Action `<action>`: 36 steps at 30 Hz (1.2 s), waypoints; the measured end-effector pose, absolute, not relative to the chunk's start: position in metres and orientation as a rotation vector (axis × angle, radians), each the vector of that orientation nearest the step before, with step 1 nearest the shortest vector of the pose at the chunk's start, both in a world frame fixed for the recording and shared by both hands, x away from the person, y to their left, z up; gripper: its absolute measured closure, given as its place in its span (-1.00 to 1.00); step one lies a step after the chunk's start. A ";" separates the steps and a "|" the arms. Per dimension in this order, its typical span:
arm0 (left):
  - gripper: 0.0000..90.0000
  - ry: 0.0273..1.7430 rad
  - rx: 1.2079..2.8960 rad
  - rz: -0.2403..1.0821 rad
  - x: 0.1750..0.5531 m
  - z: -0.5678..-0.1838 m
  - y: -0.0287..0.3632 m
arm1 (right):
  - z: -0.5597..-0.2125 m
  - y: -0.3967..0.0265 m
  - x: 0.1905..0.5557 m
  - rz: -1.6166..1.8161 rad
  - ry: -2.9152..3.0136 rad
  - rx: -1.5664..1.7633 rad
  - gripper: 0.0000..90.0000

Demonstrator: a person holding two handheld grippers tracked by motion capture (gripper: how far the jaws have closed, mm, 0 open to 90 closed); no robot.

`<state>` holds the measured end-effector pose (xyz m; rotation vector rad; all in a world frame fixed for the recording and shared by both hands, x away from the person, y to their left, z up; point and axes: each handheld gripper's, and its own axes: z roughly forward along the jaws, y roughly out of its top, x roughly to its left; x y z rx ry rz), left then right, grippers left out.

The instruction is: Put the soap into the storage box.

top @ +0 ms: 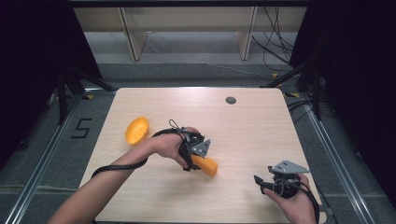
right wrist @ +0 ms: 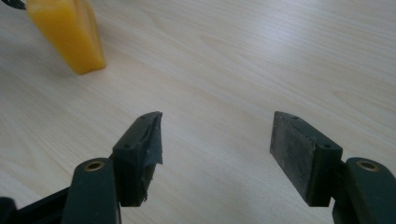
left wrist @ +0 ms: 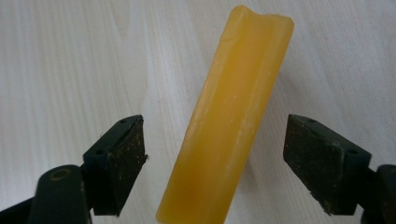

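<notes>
Left hand-held gripper (left wrist: pixel 215 140) stands with its jaws spread wide on either side of a long yellow-orange waxy block (left wrist: pixel 229 121), touching neither side; the block lies on the pale wood-grain worktop (top: pixel 243 126), its near end cut off by the frame edge. Right hand-held gripper (right wrist: pixel 217 144) hovers open over bare worktop, well apart. An orange plastic bowl (top: pixel 137 129) sits near the left hand, which partly hides the block from above.

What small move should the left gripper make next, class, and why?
Probably close the fingers on the orange block. The left gripper is open, the block lies between its fingers, and neither finger touches it yet.
</notes>
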<state>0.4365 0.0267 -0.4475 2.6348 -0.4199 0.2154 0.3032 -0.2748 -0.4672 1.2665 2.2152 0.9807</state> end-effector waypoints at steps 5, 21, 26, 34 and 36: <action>-0.48 -0.505 2.721 0.195 0.439 -0.456 0.014 | -0.469 -0.276 0.305 0.985 2.222 1.239 -0.23; 0.08 -0.539 2.831 0.147 0.441 -0.467 0.005 | -0.470 -0.276 0.307 1.004 2.270 1.245 -0.23; 0.30 -0.423 2.892 0.150 0.437 -0.463 0.005 | -0.471 -0.276 0.306 0.997 2.249 1.231 -0.23; 0.34 0.270 2.854 0.081 0.427 -0.447 0.021 | -0.470 -0.276 0.305 0.977 2.242 1.263 -0.23; 0.34 0.525 2.738 0.038 0.422 -0.439 0.036 | -0.471 -0.276 0.304 0.979 2.224 1.255 -0.24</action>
